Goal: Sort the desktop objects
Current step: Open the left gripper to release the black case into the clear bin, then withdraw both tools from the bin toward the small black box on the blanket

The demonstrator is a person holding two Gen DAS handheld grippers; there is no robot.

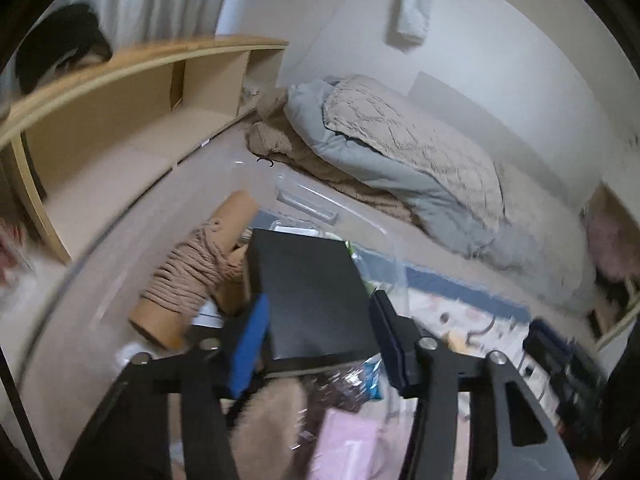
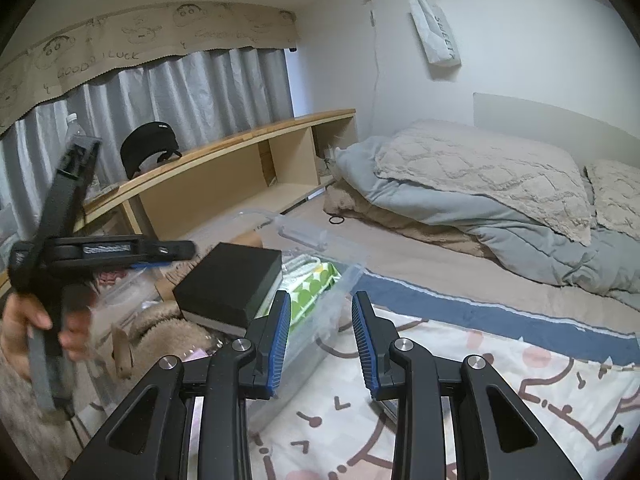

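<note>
Left wrist view: the left gripper [image 1: 316,320] brackets a black box [image 1: 308,300]; whether its pads press it, I cannot tell. A rope spool [image 1: 192,272] lies left of the box. Right wrist view: the right gripper [image 2: 320,340] hangs narrow and empty above a clear bin [image 2: 344,280]; the box rests at the bin's left edge, a hand [image 2: 24,320] gripping the other tool's handle.

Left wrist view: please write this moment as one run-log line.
left gripper: grips black box | right gripper: open, empty | clear bin: beside black box
</note>
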